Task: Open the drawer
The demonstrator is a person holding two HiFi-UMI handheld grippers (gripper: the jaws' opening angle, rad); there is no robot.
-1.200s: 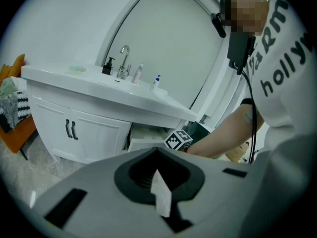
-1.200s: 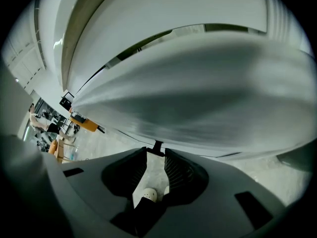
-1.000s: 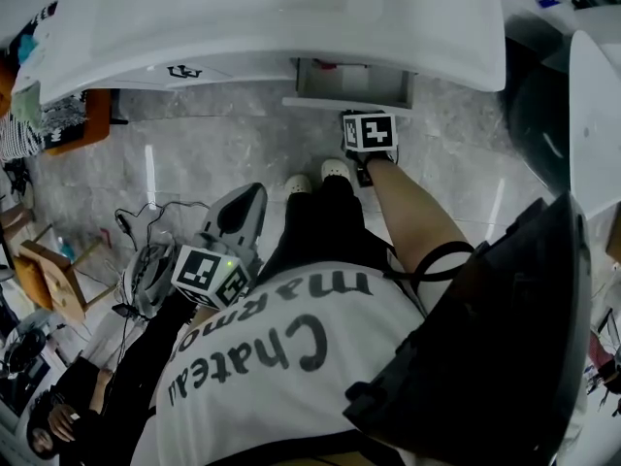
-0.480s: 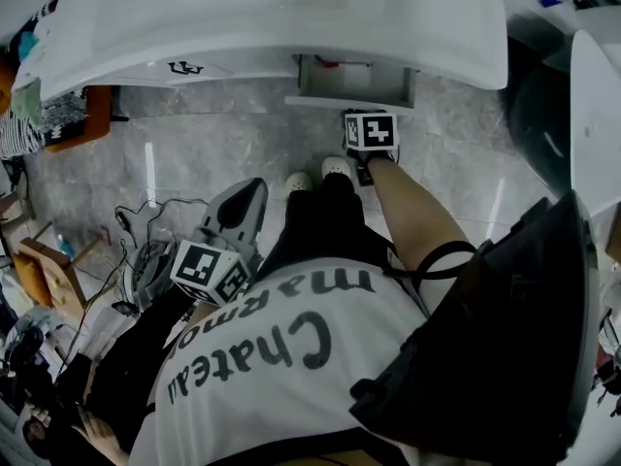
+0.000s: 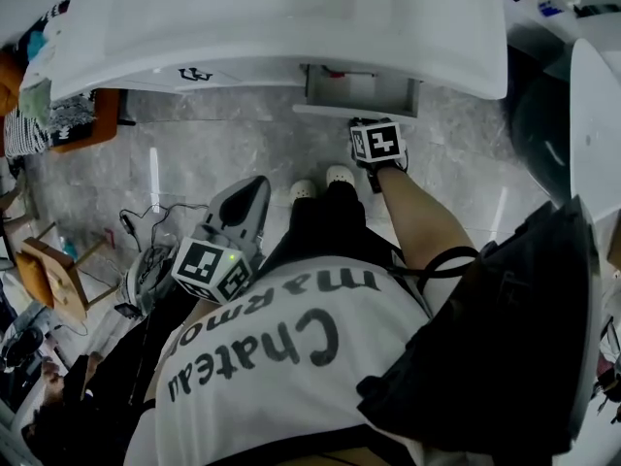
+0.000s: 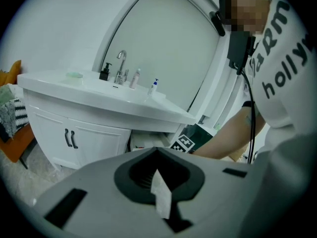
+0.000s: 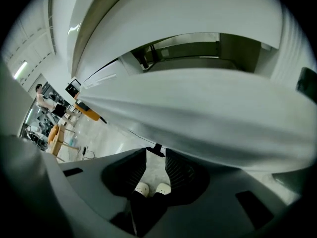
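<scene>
A white drawer [image 5: 361,87] stands partly pulled out under the white vanity counter [image 5: 291,27]. My right gripper [image 5: 375,129] hangs at its front edge, pointing steeply down. In the right gripper view the drawer's white front [image 7: 198,113] fills the frame. A small black handle [image 7: 155,148] sits between the tips of my right gripper [image 7: 156,151], whose jaws are opening with a thin gap beside the handle. My left gripper [image 5: 254,187] is held low by the person's hip, far from the drawer. In its own view my left gripper [image 6: 157,150] is shut and holds nothing.
Left of the drawer are cabinet doors with black handles [image 6: 69,139]. A faucet [image 6: 121,66] and small bottles stand on the counter. The person's white shoes [image 5: 320,181] are just before the drawer. Cables [image 5: 146,226] and a wooden stool [image 5: 58,275] lie at the left.
The right gripper has rolled slightly at the drawer front. The drawer stands as far out as before, and the left gripper has hardly moved.
</scene>
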